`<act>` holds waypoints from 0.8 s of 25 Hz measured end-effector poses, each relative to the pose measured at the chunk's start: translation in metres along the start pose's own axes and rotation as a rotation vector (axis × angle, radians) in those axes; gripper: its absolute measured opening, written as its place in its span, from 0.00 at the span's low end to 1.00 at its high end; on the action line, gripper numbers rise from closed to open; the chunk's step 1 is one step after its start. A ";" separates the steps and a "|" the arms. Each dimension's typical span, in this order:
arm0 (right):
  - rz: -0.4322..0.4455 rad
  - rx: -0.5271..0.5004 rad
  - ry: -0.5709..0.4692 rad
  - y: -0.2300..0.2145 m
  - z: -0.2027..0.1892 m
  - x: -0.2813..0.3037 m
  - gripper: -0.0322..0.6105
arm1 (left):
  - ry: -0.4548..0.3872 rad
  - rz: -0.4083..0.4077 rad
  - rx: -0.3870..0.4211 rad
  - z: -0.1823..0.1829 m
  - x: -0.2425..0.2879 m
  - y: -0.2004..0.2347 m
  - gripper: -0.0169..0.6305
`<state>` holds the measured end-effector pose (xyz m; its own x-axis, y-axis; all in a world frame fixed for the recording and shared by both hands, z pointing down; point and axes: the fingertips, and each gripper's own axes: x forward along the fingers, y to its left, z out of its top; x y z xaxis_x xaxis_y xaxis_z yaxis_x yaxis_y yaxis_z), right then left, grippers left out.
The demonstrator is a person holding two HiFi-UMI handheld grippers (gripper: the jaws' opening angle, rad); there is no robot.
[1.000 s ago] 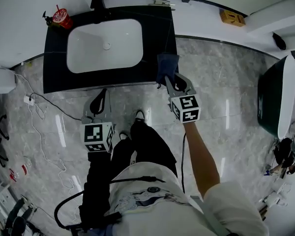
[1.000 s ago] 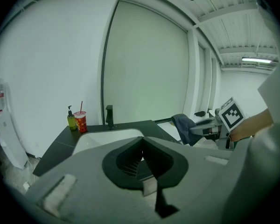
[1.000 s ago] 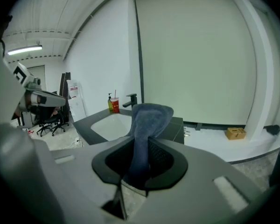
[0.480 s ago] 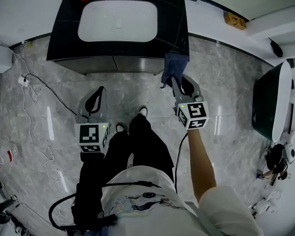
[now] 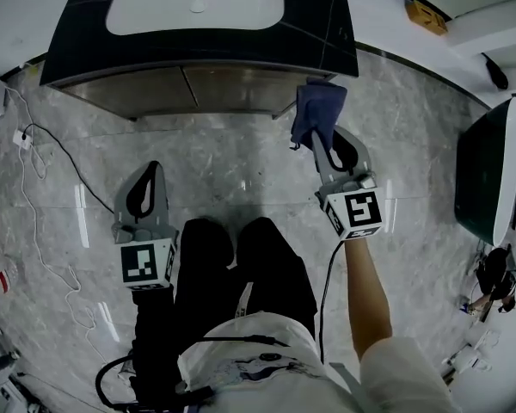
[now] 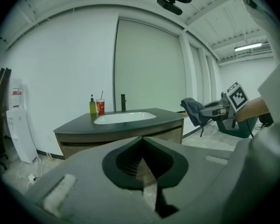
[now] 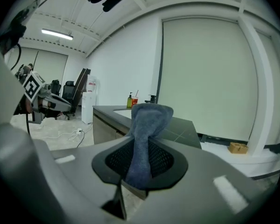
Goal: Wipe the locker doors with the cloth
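Observation:
A dark vanity (image 5: 335, 33) with a white sink has brown cabinet doors (image 5: 189, 84) across its front; they also show in the left gripper view (image 6: 84, 141). My right gripper (image 5: 320, 140) is shut on a blue cloth (image 5: 316, 110), which sticks up out of its jaws just in front of the cabinet's right corner. In the right gripper view the cloth (image 7: 147, 134) fills the gap of the right gripper (image 7: 142, 146). My left gripper (image 5: 152, 169) hangs over the floor, lower left of the doors, shut with nothing in it (image 6: 143, 141).
A green soap bottle (image 6: 92, 106) and a red cup (image 6: 100, 107) stand behind the sink. A white cable with a power strip (image 5: 21, 136) lies on the marble floor at left. A dark tub-like object (image 5: 486, 179) stands at right. A cardboard box (image 5: 426, 15) sits by the wall.
The view has dropped and shifted back, so the cabinet's front doors now show below the countertop. The right gripper keeps the cloth by the cabinet's right corner. The left gripper sits lower.

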<state>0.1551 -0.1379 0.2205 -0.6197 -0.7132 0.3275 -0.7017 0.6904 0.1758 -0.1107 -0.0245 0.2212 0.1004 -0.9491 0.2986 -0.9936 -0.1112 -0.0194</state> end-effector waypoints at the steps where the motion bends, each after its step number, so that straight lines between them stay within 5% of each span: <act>1: -0.002 -0.019 -0.017 -0.001 -0.015 0.004 0.17 | -0.010 0.005 0.000 -0.016 0.006 -0.002 0.03; 11: -0.024 -0.289 -0.082 -0.016 -0.141 0.076 0.17 | -0.111 0.067 -0.006 -0.165 0.054 0.010 0.03; 20: -0.078 -0.423 -0.216 -0.030 -0.186 0.121 0.17 | -0.189 0.034 0.048 -0.224 0.109 0.005 0.03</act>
<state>0.1669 -0.2225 0.4277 -0.6613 -0.7427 0.1057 -0.5722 0.5905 0.5692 -0.1166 -0.0625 0.4673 0.0793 -0.9905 0.1127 -0.9934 -0.0879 -0.0733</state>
